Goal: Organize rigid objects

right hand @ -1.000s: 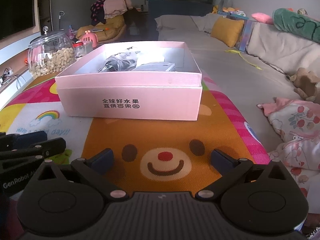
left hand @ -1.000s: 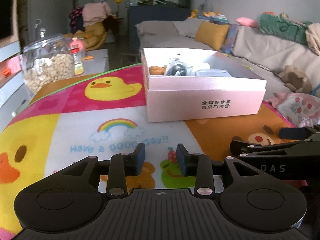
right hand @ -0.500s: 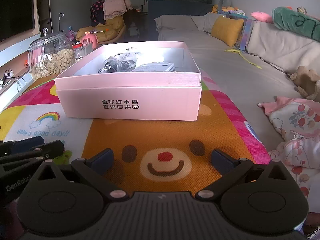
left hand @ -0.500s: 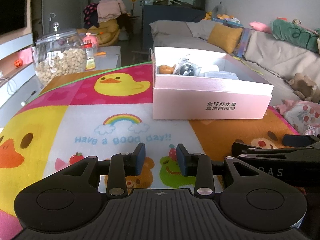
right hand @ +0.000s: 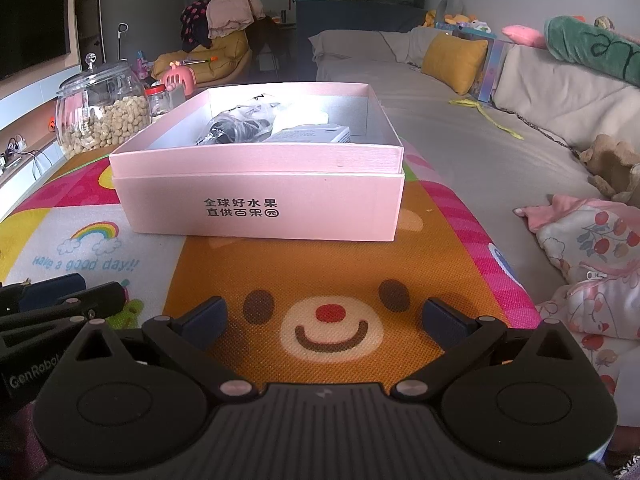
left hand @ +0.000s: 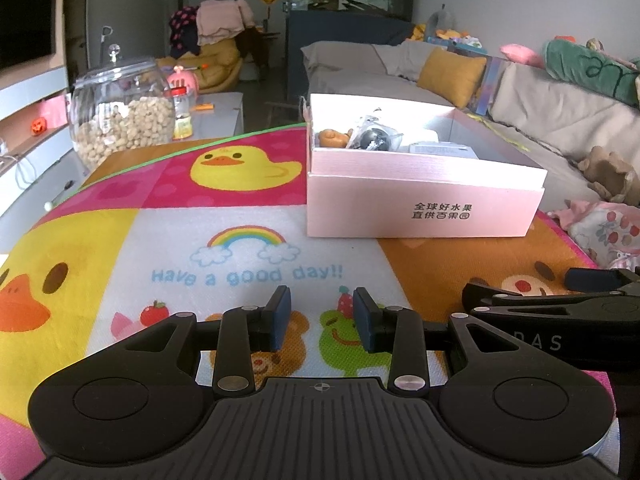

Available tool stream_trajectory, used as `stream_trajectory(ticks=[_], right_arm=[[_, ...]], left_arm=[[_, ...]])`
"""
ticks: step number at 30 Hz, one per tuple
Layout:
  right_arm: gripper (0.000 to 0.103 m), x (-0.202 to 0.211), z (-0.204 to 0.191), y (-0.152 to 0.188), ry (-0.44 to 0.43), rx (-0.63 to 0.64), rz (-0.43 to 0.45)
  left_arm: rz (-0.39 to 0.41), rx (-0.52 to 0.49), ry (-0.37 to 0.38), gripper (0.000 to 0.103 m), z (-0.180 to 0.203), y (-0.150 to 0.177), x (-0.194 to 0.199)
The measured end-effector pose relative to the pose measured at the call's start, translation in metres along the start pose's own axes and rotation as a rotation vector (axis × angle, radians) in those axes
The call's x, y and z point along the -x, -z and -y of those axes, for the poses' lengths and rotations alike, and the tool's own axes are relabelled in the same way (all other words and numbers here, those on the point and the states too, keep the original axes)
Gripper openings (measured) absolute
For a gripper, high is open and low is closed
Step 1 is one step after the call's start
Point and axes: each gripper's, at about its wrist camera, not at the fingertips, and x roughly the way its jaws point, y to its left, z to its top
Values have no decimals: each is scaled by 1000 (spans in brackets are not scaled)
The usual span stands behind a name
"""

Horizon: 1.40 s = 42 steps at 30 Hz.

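A pink open box (left hand: 424,208) (right hand: 260,204) stands on the cartoon play mat (left hand: 240,264) (right hand: 320,272). Inside it lie an orange toy (left hand: 332,138), a dark round object in clear wrap (left hand: 374,140) (right hand: 236,126) and a white flat box (left hand: 440,148) (right hand: 308,134). My left gripper (left hand: 320,320) is low over the mat, well short of the box, its jaws narrowly apart and empty. My right gripper (right hand: 324,316) is wide open and empty over the bear face. Each gripper shows at the edge of the other's view.
A glass jar of nuts (left hand: 120,120) (right hand: 100,116) stands at the mat's far left with a small bottle (left hand: 182,116) beside it. A grey sofa (left hand: 540,120) with cushions runs along the right. A flowered cloth (right hand: 592,264) lies at the mat's right edge.
The left gripper's view has swung so the box sits further right and slightly further off. The right gripper barely moved. Neither gripper's jaws changed.
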Motion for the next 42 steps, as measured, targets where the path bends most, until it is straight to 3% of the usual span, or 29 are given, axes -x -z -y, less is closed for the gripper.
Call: stream_trajectory(ticks=[42], right_arm=[[103,0,0,0,1,1,0]], left_arm=[[-1,-8,-6,38,1,0,-1]])
